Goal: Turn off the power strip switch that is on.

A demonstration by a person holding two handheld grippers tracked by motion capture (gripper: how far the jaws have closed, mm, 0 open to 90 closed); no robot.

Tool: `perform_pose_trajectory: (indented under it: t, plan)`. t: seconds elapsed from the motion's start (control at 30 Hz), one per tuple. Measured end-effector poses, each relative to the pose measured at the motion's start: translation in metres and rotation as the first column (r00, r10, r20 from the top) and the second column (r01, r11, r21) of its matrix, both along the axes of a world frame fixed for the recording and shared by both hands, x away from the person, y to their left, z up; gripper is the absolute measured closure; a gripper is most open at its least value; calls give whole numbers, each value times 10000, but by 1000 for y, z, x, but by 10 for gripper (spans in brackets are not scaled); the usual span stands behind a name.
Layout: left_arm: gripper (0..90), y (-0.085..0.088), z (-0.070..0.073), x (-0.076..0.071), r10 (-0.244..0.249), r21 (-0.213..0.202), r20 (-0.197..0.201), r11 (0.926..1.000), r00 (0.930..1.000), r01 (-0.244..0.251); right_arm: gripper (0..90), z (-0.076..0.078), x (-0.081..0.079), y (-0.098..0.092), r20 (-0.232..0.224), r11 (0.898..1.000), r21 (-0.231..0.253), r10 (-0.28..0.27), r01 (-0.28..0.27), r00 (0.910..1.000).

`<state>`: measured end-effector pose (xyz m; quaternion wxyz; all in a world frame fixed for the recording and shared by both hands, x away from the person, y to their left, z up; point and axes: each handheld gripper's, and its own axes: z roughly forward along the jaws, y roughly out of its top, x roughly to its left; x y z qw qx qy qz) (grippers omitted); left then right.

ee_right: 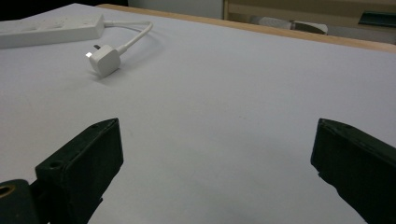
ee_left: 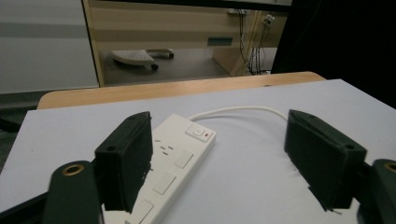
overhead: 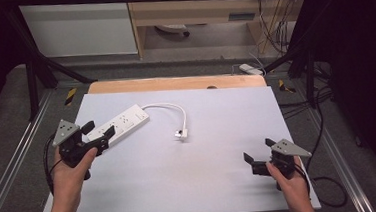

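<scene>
High view: both grippers' jaws apart, left gripper [overhead: 99,132] at power strip [overhead: 122,123], plug [overhead: 181,134] nearby.

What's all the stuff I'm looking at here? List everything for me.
power strip: one, white, left part of the table, lying flat, its near end between the left gripper's jaws
cord: one, white, curving from the strip's far end toward the table's middle
plug: one, white, at the cord's end, lying near the table's middle
table sheet: one, pale grey, covering the table
wooden edge: one, light brown, along the table's far side
metal frame: black and silver bars around the table
left gripper: one, black with a grey plate, jaws open around the strip, not pressing it
right gripper: one, black with a grey plate, jaws open over bare sheet
hands: two, one holding each gripper
</scene>
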<state>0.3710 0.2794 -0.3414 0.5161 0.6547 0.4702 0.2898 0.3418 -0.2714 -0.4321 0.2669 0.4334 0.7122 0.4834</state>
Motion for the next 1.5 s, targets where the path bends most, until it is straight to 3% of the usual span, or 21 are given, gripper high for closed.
perform_pose_trajectory:
  t: [0.27, 0.3, 0.4, 0.57, 0.83, 1.13, 1.5]
  plan:
    - [444, 8, -2, 13, 300, 101, -11, 9995, 9995, -300, 28, 1, -1, -1, 74, 10000, 12, -6, 6, 10000]
    - [498, 8, -3, 14, 297, 141, -11, 9995, 9996, -297, 28, 1, -1, -1, 67, 10000, 10, -13, 13, 10000]
    - [534, 9, -6, 17, 356, 279, -51, 9990, 9994, -354, 28, 1, -1, 0, 68, 10000, -22, -10, 10, 10000]
    - [670, 14, -12, 19, 379, 117, -131, 9992, 9992, -377, 28, 1, 0, 0, 39, 10000, 32, -13, 12, 10000]
    - [811, 23, -21, 21, 444, -2, -215, 9990, 9988, -444, 28, 1, 0, 0, 69, 10000, 12, -20, 20, 10000]
    - [894, 31, -24, 21, 625, -2, -154, 9980, 9979, -625, 28, 0, 0, 1, 44, 10000, -3, -15, 15, 10000]
    - [900, 36, -30, 22, 748, 164, -314, 9971, 9967, -743, 28, 1, 0, 1, 58, 10000, -5, -6, 6, 10000]
